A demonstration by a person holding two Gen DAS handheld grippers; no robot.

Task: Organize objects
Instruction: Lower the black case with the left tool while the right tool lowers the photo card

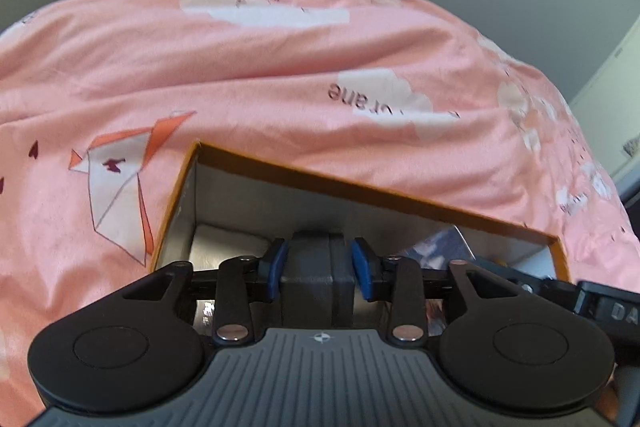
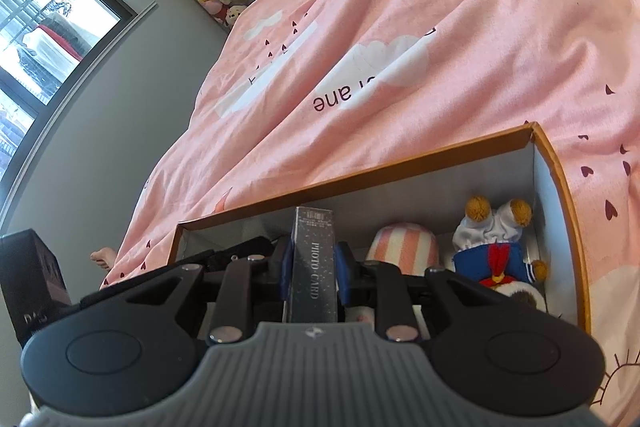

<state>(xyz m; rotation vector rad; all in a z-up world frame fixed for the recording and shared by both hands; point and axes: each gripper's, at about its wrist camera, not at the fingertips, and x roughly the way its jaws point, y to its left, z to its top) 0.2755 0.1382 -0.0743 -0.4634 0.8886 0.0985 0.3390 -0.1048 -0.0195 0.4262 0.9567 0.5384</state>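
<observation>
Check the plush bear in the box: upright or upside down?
Upside down. In the right wrist view the plush bear has its feet up toward the orange box rim, head lowest.

"PHOTO CARD" – dark box [image 2: 312,263], "ane" – pink quilt [image 2: 460,27], upside down

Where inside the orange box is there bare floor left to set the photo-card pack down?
Little. In the orange box, the striped plush and sailor bear crowd the right-wrist view's right end. The photo-card pack sits mid-box; black items fill the left. A pale patch shows in the far corner.
</observation>
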